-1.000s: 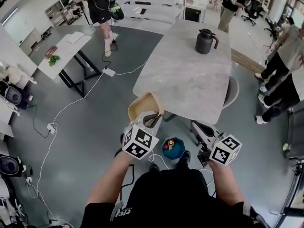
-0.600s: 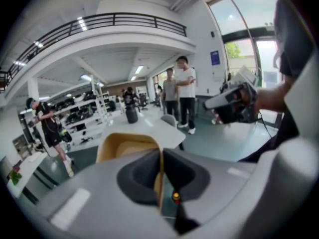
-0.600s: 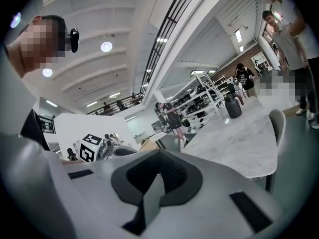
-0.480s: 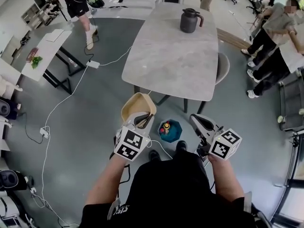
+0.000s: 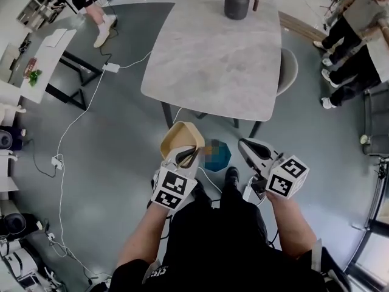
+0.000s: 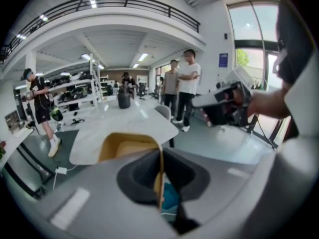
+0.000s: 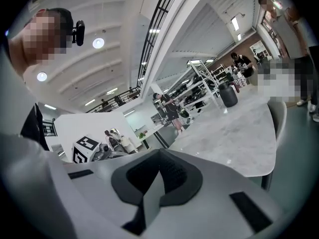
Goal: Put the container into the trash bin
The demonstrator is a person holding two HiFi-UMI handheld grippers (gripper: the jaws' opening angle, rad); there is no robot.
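Observation:
My left gripper (image 5: 187,156) is shut on one wall of a tan paper container (image 5: 181,137), holding it open side up above the floor. In the left gripper view the container (image 6: 124,146) stands just past the jaws, its thin wall pinched between the pads (image 6: 160,183). A teal trash bin (image 5: 217,156) stands on the floor just right of the container, partly hidden; a bit of the bin (image 6: 169,197) shows under the jaws. My right gripper (image 5: 246,146) hangs right of the bin, shut and empty (image 7: 154,183).
A grey marble table (image 5: 213,59) with a dark kettle (image 5: 238,2) stands right ahead, a chair (image 5: 290,69) at its right side. White cables (image 5: 79,120) run over the floor on the left. People stand at the far left and right.
Both grippers have sunk lower and the view has tipped down. The container, still in the left gripper, has come closer to the bin's left side.

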